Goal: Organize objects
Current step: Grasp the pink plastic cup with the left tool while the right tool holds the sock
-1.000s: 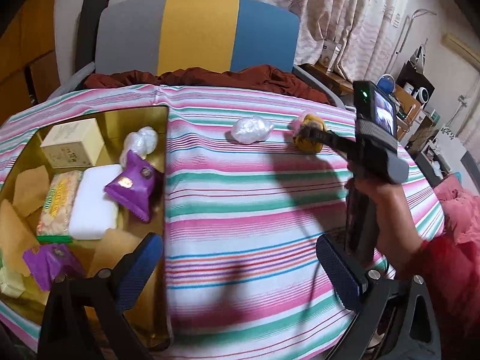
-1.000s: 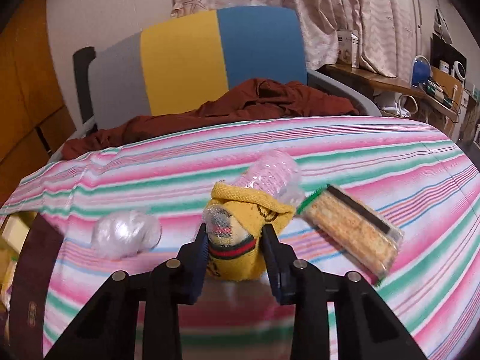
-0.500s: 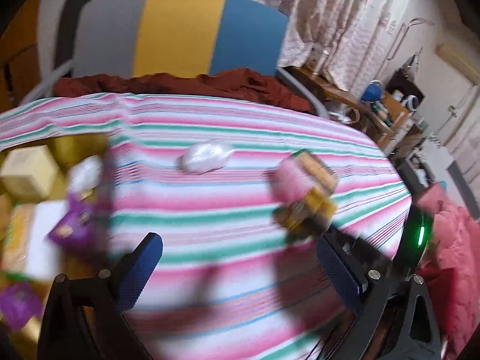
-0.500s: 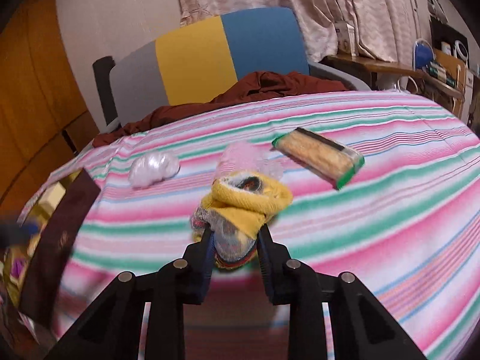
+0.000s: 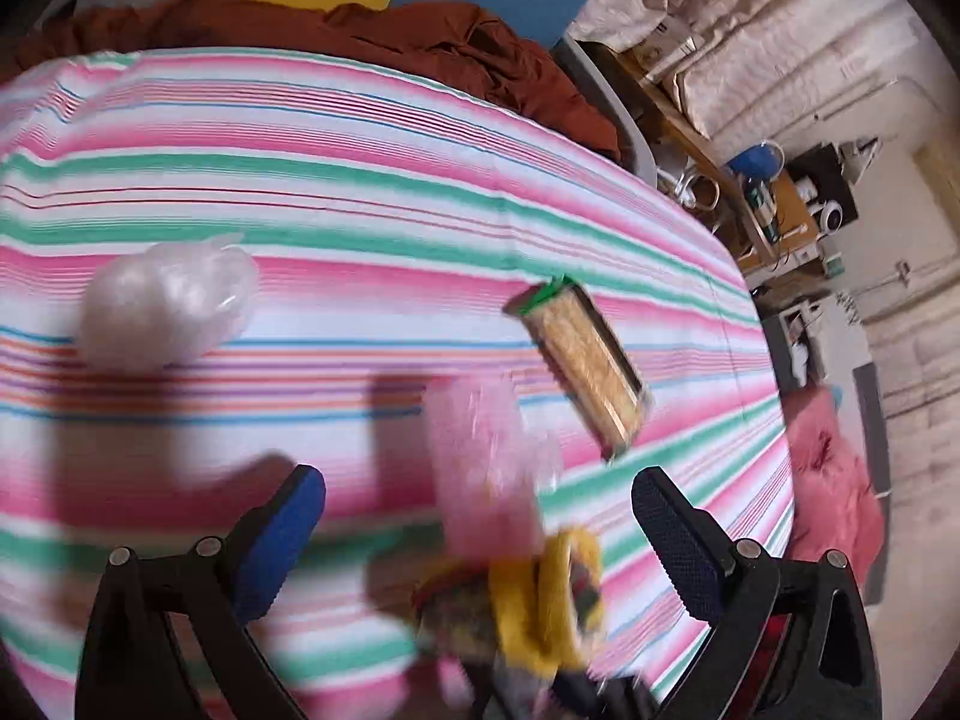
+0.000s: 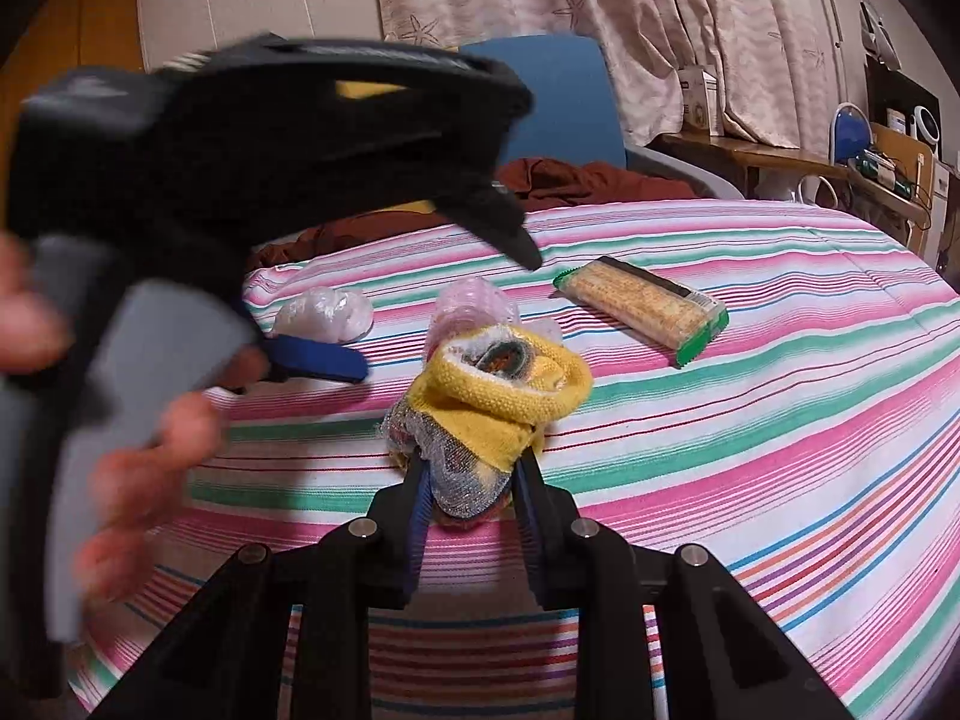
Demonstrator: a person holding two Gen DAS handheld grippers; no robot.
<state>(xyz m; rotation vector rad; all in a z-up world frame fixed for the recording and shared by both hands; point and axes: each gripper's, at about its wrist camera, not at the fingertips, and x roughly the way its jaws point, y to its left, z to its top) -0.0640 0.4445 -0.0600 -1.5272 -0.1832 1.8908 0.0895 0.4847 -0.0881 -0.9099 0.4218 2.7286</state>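
My right gripper (image 6: 474,480) is shut on a rolled yellow sock bundle (image 6: 498,396) with a striped, glittery lower part, held just above the striped tablecloth (image 6: 780,420). A crumpled pink plastic bag (image 6: 474,303) lies right behind it. My left gripper (image 5: 480,516) is open and hovers over the sock bundle (image 5: 540,606) and the pink bag (image 5: 480,468), both blurred. In the right wrist view the left gripper (image 6: 438,309) fills the upper left, held by a hand (image 6: 138,450). A cracker packet (image 6: 645,309) and a white plastic wad (image 6: 324,315) lie further back.
The cracker packet (image 5: 582,360) lies right of centre and the white wad (image 5: 162,306) to the left. A brown cloth (image 5: 420,36) is draped at the table's far edge before a blue and yellow chair (image 6: 558,102). A cluttered desk (image 6: 840,168) stands far right.
The left gripper swung right, away from the gold box, to above the sock bundle. The right gripper closed on the sock bundle and drew it back from the pink bag.
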